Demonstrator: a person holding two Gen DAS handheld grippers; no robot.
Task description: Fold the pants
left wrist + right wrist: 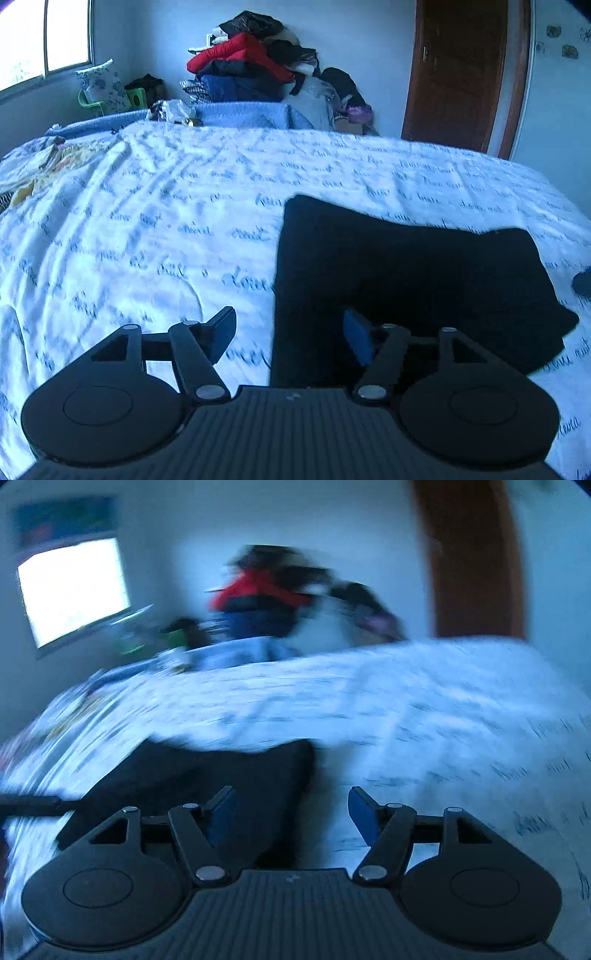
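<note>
Nearest the lens, the left gripper (290, 334) stands with its jaws apart and nothing between them; folded black pants (413, 280) lie on the script-printed bedsheet (147, 221) toward two o'clock. Likewise the right gripper (291, 812) gapes, holding nothing, with the pants at ten o'clock.

A bed (184, 206) with a white cover with blue script fills the room. Behind it, a heap of clothes (258, 62) stands against the pale wall (369, 44). A bright window (44, 40) is on the left, a brown door (461, 74) on the right.
</note>
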